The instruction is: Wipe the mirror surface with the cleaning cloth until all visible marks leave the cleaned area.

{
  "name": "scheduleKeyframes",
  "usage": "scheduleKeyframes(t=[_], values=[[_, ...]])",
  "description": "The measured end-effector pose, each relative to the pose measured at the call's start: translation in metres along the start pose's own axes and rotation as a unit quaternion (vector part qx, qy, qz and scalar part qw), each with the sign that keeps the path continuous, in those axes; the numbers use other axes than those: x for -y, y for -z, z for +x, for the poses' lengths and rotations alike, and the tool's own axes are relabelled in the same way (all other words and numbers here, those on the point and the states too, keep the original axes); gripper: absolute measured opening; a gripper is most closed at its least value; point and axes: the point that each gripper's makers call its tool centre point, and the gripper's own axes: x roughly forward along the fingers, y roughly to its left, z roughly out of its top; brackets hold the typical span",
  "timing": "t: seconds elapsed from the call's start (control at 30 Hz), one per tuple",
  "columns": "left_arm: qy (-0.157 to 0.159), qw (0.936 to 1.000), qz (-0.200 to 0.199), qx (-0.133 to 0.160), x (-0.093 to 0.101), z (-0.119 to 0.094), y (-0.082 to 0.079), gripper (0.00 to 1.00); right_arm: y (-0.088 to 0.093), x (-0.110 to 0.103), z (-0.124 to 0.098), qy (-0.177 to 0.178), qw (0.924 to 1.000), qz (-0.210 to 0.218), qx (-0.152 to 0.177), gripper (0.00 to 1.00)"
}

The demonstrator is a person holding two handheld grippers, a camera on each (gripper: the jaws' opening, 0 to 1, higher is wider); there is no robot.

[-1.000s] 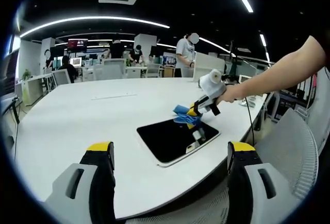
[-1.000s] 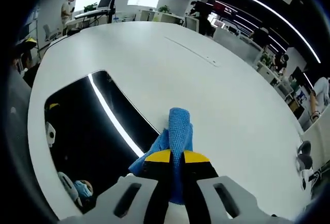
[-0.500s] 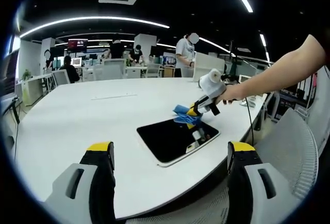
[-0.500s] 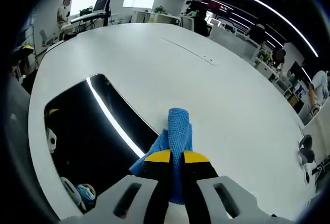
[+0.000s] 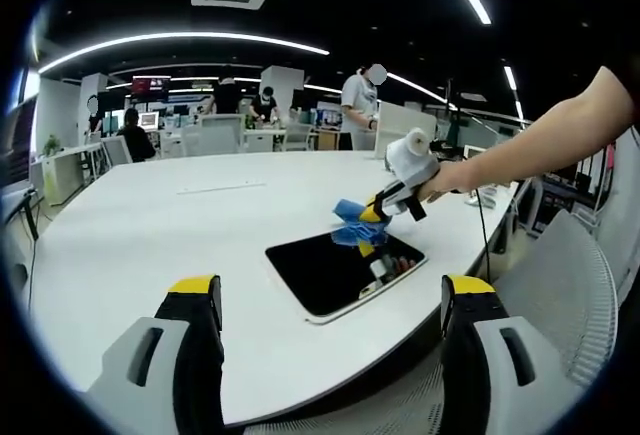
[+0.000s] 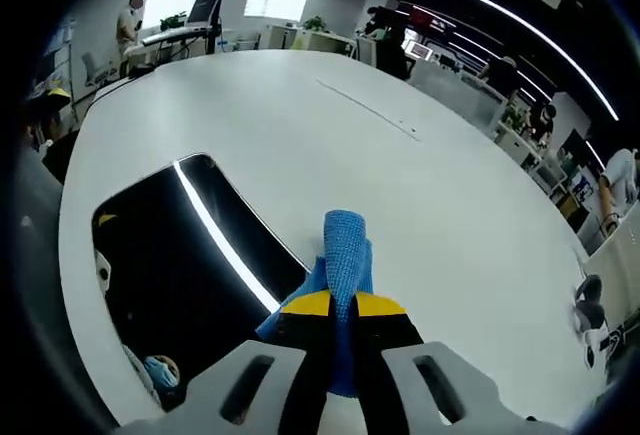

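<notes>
The right tongs (image 6: pixel 334 307) are clenched on a blue cloth (image 6: pixel 342 255), holding it at the far right edge of the mirror (image 5: pixel 340 273), a dark rounded slab lying flat on the white desk (image 5: pixel 150 235) near its right edge. In the left gripper view the left tongs (image 5: pixel 330 300) stand released with nothing between the jaws, low at the near edge of the desk and well apart from the mirror, while the right tongs reach in from the right on a person's bare arm (image 5: pixel 540 145)
</notes>
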Motion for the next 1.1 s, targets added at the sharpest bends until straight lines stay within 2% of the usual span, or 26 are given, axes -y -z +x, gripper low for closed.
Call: scheduleKeyframes(t=[0.23, 0.5, 0.77, 1.1], values=[[-0.002, 1.0000, 0.000, 0.004, -0.001, -0.001, -0.001, 0.88, -0.007, 0.001, -0.013, 0.000, 0.9998, 0.020, 0.005, 0.01], [-0.001, 1.0000, 0.000, 0.006, -0.001, -0.001, -0.002, 0.88, -0.013, 0.015, -0.040, 0.013, 0.9989, 0.035, 0.028, 0.01], [-0.003, 0.9999, 0.000, 0.010, -0.002, -0.001, -0.003, 0.88, 0.009, 0.029, -0.064, 0.037, 0.9990, 0.019, 0.014, 0.01], [-0.004, 0.9999, 0.000, 0.015, -0.002, -0.002, -0.004, 0.87, 0.027, 0.031, -0.075, 0.044, 0.9981, 0.042, 0.001, 0.01]])
